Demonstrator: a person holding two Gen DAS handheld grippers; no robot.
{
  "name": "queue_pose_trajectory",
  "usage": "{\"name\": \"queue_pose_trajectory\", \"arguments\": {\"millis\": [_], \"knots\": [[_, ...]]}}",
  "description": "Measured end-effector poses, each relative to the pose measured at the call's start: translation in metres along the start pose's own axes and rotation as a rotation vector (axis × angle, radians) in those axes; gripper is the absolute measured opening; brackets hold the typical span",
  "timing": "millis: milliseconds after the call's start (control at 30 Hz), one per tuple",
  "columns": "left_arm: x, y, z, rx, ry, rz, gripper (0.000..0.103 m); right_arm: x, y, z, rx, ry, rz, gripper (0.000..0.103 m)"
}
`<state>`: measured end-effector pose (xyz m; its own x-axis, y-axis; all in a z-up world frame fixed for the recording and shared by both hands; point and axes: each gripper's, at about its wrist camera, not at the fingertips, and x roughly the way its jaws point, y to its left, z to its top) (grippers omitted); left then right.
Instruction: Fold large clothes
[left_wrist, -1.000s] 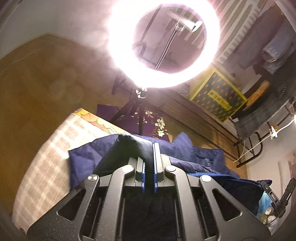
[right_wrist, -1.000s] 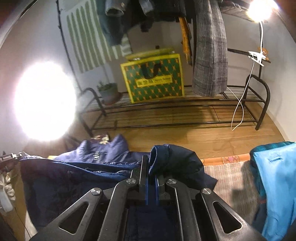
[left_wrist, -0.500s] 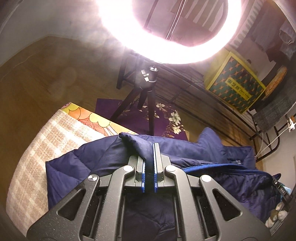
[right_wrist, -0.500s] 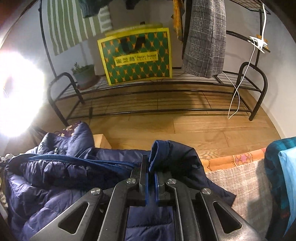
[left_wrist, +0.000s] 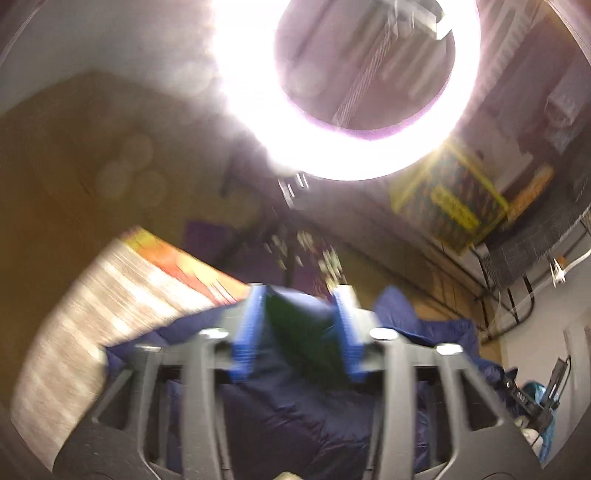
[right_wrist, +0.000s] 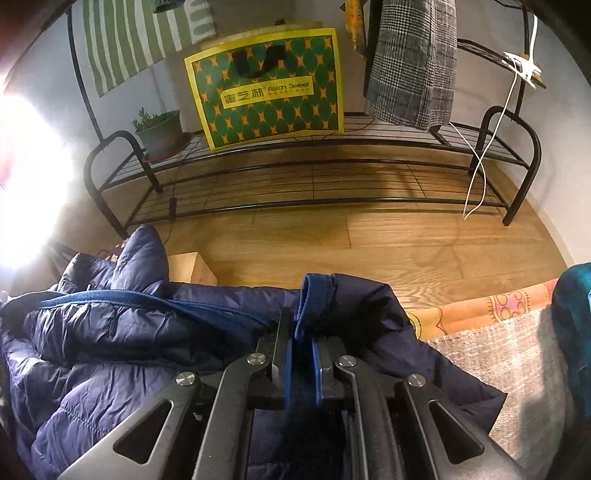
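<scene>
Left tool (left_wrist: 301, 325) wide, jacket (right_wrist: 110, 350) fold loose between its pads; right tool (right_wrist: 301, 354) clamps cuff, jacket bulk lying toward 9 o'clock.

One navy jacket (right_wrist: 110, 350), one teal garment (right_wrist: 572, 314) (partly cropped), one patterned bag (right_wrist: 269, 99), one potted plant (right_wrist: 160, 129).

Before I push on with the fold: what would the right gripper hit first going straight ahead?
The jacket cuff it is clamped on, right at the right gripper. Beyond that, likely bare floor, then the rack; depth is unclear.
</scene>
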<state>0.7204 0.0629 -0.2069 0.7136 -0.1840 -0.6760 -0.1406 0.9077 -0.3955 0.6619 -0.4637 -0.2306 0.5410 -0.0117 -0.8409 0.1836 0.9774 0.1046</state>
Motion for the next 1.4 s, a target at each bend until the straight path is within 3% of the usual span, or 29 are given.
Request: {"name": "queue_pose_trajectory", "arguments": {"millis": [133,267,300,400,433,500,567,633,767,967,1033,1100,1200,1233,1400], "knots": [[-0.023,0.014,0.005,0.011,-0.003,-0.032,0.057,0.000,-0.002,0.000,0.005,0.000,0.012,0.009],[-0.026,0.000,-0.029,0.136,0.102,-0.065,0.057,-0.009,-0.002,0.003,-0.001,-0.015,0.047,0.018],[-0.026,-0.008,-0.038,0.185,0.118,-0.055,0.057,-0.016,-0.003,0.005,-0.006,-0.021,0.038,0.024],[-0.026,-0.044,-0.069,0.316,0.143,-0.049,0.057,-0.049,-0.002,0.002,-0.030,-0.096,0.016,0.065],[-0.027,-0.057,-0.077,0.350,0.143,-0.053,0.057,-0.059,-0.001,-0.001,-0.045,-0.119,0.012,0.068],[-0.025,-0.090,-0.095,0.456,0.131,-0.061,0.057,-0.080,0.004,-0.012,-0.102,-0.122,0.015,0.068],[-0.016,-0.119,-0.115,0.582,0.109,-0.012,0.057,-0.090,0.011,-0.028,-0.170,-0.094,0.024,0.064],[-0.003,-0.131,-0.126,0.633,0.113,0.046,0.057,-0.094,0.016,-0.043,-0.231,-0.074,-0.009,0.061],[0.029,-0.122,-0.136,0.633,0.152,0.142,0.057,-0.085,0.009,-0.071,-0.267,-0.013,-0.039,0.061],[0.038,-0.106,-0.131,0.566,0.170,0.112,0.059,-0.068,-0.013,-0.091,-0.206,0.025,-0.061,0.062],[0.035,-0.110,-0.129,0.578,0.171,0.151,0.058,-0.073,-0.013,-0.090,-0.210,0.029,-0.079,0.062],[0.017,-0.113,-0.124,0.543,0.144,0.124,0.057,-0.087,-0.016,-0.090,-0.203,0.019,-0.077,0.060],[-0.013,-0.121,-0.119,0.477,0.108,0.053,0.056,-0.128,-0.037,-0.103,-0.106,-0.036,-0.021,0.065],[-0.024,-0.129,-0.122,0.486,0.094,0.034,0.056,-0.138,-0.046,-0.108,-0.067,-0.043,-0.012,0.070],[-0.035,-0.176,-0.151,0.600,0.090,0.007,0.057,-0.165,-0.093,-0.157,0.157,0.014,0.045,0.071]]}}
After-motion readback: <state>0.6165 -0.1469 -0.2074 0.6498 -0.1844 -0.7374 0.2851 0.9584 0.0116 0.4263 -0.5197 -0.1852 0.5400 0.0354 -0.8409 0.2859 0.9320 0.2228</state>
